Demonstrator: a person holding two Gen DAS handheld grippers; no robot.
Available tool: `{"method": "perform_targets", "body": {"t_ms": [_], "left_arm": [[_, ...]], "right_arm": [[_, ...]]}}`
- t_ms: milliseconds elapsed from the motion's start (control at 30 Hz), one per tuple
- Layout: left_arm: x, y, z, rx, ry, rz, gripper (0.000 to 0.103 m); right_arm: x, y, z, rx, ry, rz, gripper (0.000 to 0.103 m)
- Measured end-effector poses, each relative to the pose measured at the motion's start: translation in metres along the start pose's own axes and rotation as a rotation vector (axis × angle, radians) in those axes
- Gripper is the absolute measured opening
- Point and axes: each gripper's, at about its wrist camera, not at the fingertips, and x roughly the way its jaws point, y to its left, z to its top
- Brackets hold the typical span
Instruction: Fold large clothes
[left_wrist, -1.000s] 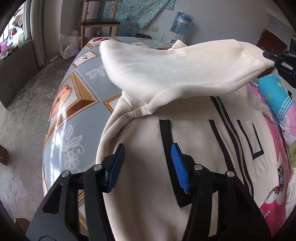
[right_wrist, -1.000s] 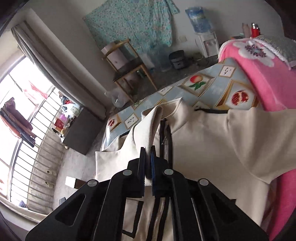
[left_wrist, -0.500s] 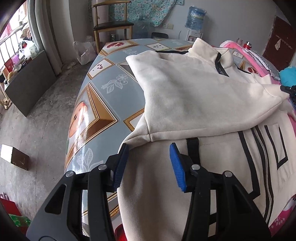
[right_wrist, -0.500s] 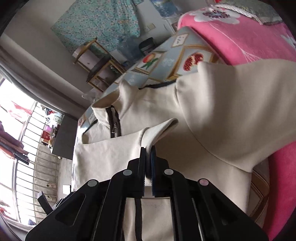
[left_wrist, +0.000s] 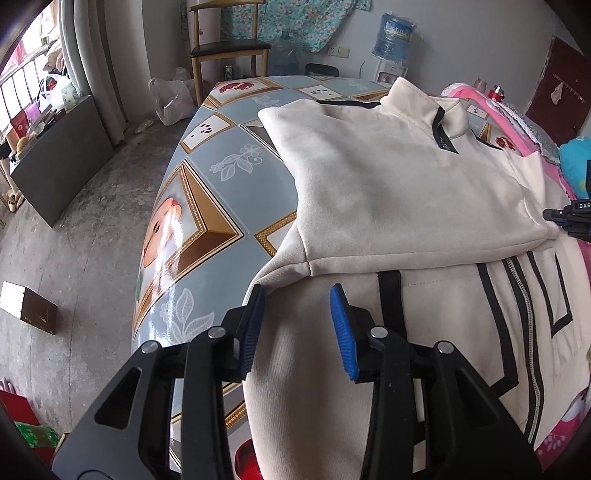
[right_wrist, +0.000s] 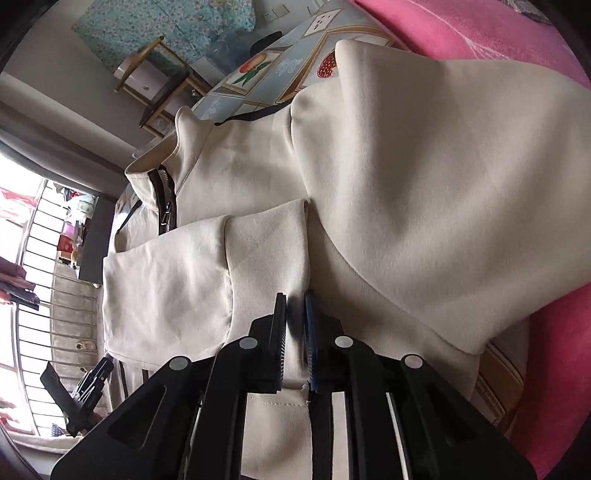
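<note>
A cream zip jacket (left_wrist: 388, 192) with black trim lies on the patterned table (left_wrist: 192, 206). One sleeve (left_wrist: 406, 206) is folded across its chest. My left gripper (left_wrist: 297, 325) is open and empty just above the jacket's lower body. My right gripper (right_wrist: 295, 325) has its jaws slightly parted around the sleeve cuff (right_wrist: 269, 251), which lies flat on the jacket. It also shows at the right edge of the left wrist view (left_wrist: 569, 221). The other sleeve (right_wrist: 424, 184) spreads toward the pink bedding.
Pink bedding (right_wrist: 480, 33) lies beside the table on the right. A wooden chair (left_wrist: 225, 48) and a water dispenser (left_wrist: 395, 37) stand beyond the far end. A concrete floor (left_wrist: 66, 229) with a small box (left_wrist: 29, 306) is on the left.
My right gripper carried the sleeve across and laid it down on the jacket's chest, then eased its jaws apart. My left gripper stayed open and drew back a little.
</note>
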Motion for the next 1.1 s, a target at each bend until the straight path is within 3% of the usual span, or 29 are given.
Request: {"method": "perform_targets", "body": {"t_ms": [133,200,333,433,533,667,733,833,900,1000,1100], "left_arm": [[-0.017,0.008,-0.004,-0.026,-0.035,-0.046,0.036],[-0.026,0.013,-0.005,-0.038,-0.047,-0.051,0.036],[-0.049,0.021,-0.005,-0.03,-0.092,-0.033,0.036],[-0.053,0.021,0.003,-0.005,-0.101,0.008,0.036],[-0.049,0.021,0.015,-0.021,-0.097,-0.002,0.036],[-0.038,0.005,0.038,-0.001,-0.08,-0.026,0.036],[-0.03,-0.005,0.049,0.01,-0.066,-0.051,0.036],[-0.01,-0.025,0.063,0.042,-0.023,-0.077,0.036],[0.009,-0.036,0.065,0.049,0.018,-0.083,0.036],[0.034,-0.044,0.055,0.057,0.067,-0.056,0.036],[0.041,-0.049,0.043,0.102,0.052,-0.022,0.036]], "right_arm": [[0.013,0.005,0.013,-0.026,0.003,-0.047,0.013],[0.01,0.015,0.015,-0.088,-0.047,-0.096,0.005],[-0.007,0.033,0.011,-0.192,-0.158,-0.144,0.004],[0.014,0.027,0.015,-0.233,-0.131,-0.255,0.004],[0.012,0.017,0.016,-0.207,-0.137,-0.22,0.004],[-0.022,0.019,0.013,-0.204,-0.231,-0.231,0.006],[-0.034,0.025,0.007,-0.223,-0.248,-0.18,0.007],[-0.031,0.039,-0.003,-0.283,-0.199,-0.098,0.019],[-0.019,0.044,-0.017,-0.33,-0.144,-0.089,0.027],[0.007,0.047,-0.039,-0.407,-0.077,-0.18,0.029],[0.009,0.051,-0.051,-0.492,-0.11,-0.256,0.033]]}}
